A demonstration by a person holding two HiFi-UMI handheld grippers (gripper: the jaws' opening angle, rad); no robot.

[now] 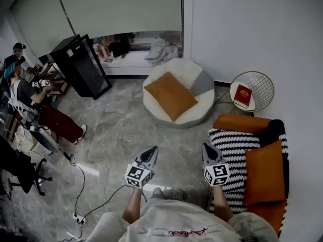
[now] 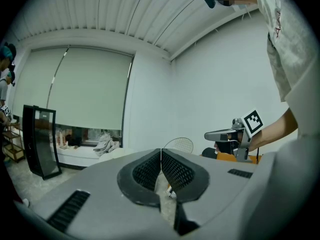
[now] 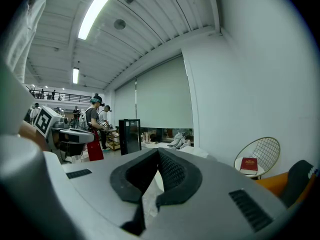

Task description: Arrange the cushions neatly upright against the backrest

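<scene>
Currently my left claw (image 1: 152, 149) is pressed fully together, its ribbed pads (image 2: 150, 168) meeting tip to tip with nothing caught between them. My right claw (image 1: 206, 146) is the same, closed and empty. Both hang in the air in front of me above the marble floor (image 1: 116, 130), and neither touches a cushion. One orange square cushion (image 1: 170, 95) lies on the round white pouf (image 1: 202, 112), well apart from my left claw and ahead of it. To my right stands the orange armchair (image 1: 241, 123), draped in black-and-white stripes. My right claw is near the chair's striped front edge. A second orange cushion (image 1: 264, 171) sits toward the chair's wall side, with a dark cushion (image 1: 273, 131) just beside it.
</scene>
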